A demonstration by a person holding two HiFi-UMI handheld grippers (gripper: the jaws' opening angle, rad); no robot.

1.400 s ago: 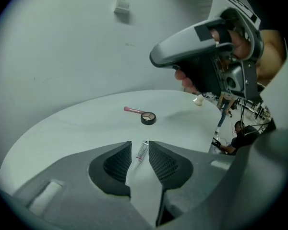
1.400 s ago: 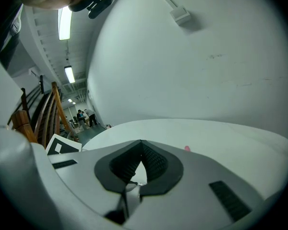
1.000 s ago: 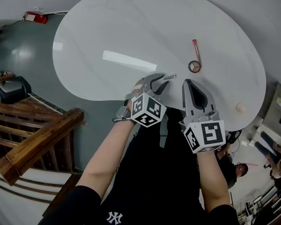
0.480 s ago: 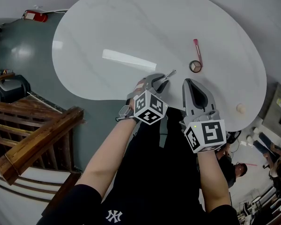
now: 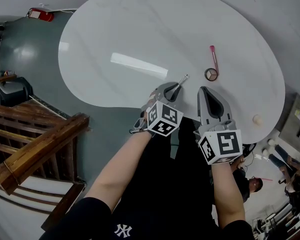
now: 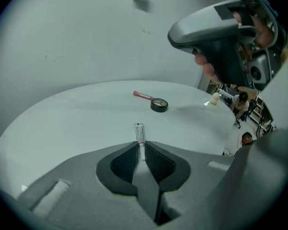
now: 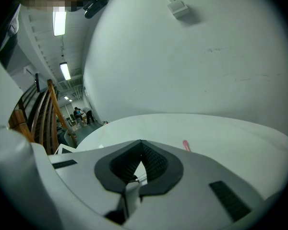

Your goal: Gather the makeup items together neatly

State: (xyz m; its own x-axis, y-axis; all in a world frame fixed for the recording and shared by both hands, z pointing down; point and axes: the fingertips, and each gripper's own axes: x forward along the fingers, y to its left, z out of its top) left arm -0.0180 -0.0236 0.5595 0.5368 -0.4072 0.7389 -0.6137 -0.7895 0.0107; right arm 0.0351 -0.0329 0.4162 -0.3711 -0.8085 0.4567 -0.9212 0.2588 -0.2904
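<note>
My left gripper is shut on a slim silver makeup tube, which sticks out past the jaws over the near edge of the white table. In the left gripper view the tube stands out from the closed tips of that gripper. Farther right on the table lie a round dark compact and a pink stick, touching or nearly so. My right gripper is shut with nothing held, beside the left one and just short of the compact. Its closed tips hide all but the pink stick's end.
A small cream item sits near the table's right edge. A wooden stair rail runs below left of the table. People stand on the floor at the lower right.
The left gripper has rolled and edged forward over the table, so the silver tube now points more toward the far side. The right gripper has stayed put.
</note>
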